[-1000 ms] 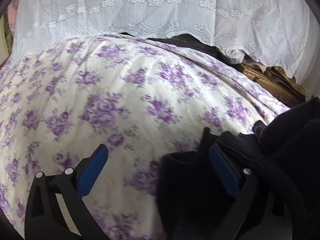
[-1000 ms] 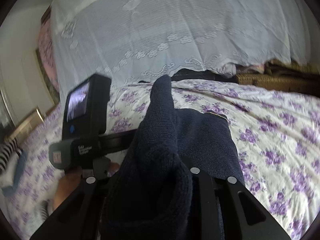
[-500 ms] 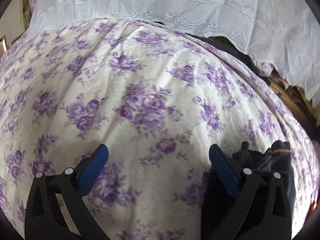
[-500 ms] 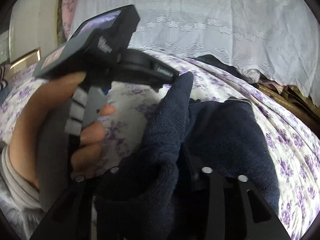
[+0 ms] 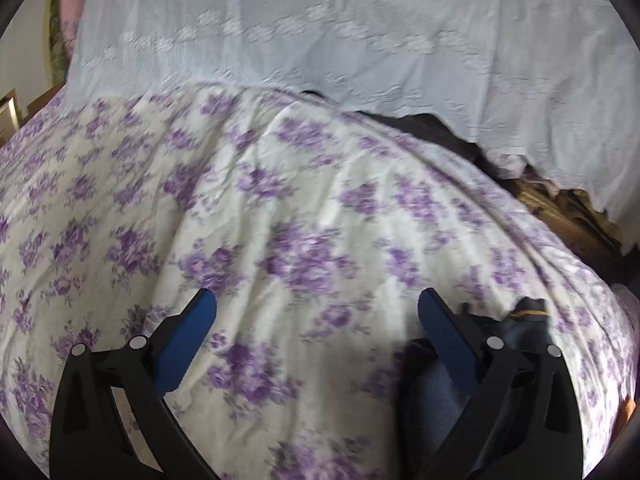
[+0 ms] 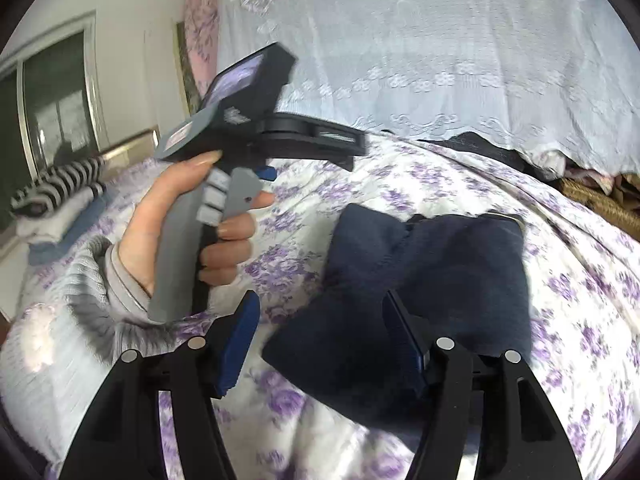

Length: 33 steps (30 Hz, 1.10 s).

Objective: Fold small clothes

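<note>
Navy garment (image 6: 432, 276) folded on bed (image 6: 580, 264). Right hand-held gripper (image 6: 320, 340) just opening, spread, garment released between jaws. Left hand-held gripper (image 5: 316, 340) spread, empty. Remaining clothes unseen.

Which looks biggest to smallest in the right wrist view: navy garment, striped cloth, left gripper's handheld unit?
1. navy garment
2. left gripper's handheld unit, though it is nearer the camera, which inflates it
3. striped cloth, far off at the left edge
</note>
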### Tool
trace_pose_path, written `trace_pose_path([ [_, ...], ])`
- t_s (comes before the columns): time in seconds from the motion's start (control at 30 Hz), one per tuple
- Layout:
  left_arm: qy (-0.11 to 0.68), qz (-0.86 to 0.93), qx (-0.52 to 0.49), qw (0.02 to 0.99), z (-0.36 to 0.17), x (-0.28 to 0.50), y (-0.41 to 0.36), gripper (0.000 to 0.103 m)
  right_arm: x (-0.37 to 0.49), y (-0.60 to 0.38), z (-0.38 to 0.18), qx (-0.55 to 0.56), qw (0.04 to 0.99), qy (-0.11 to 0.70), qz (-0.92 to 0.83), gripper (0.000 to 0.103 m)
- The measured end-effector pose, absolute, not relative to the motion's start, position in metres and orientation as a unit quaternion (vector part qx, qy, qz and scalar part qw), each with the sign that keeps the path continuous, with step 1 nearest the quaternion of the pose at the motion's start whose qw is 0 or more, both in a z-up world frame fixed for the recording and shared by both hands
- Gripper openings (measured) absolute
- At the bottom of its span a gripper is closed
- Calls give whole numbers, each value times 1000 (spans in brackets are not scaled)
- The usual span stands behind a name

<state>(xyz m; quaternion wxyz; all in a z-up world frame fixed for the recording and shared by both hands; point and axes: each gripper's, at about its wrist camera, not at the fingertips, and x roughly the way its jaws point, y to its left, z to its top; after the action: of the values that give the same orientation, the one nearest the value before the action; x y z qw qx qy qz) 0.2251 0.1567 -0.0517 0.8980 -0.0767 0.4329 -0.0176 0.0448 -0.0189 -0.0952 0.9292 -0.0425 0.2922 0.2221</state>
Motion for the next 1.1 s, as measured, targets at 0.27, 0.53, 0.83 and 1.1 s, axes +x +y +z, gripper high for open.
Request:
trace_pose_path([
  [0.27,425,-108,8,899,-46,196,91,99,86,-106,-77,98,947,285,107,20],
  [0.53,465,-106,63,877,-89,195,70,99,178,-120,-103,107,923,359,84,20],
  [0.83,486,-106,61,865,-115,197,70,99,174,-124,-140,93,930,343,100,20],
  [1.1,447,-94,3,889,-76,164,96,99,98,-121,-106,61,957,270,80,26],
])
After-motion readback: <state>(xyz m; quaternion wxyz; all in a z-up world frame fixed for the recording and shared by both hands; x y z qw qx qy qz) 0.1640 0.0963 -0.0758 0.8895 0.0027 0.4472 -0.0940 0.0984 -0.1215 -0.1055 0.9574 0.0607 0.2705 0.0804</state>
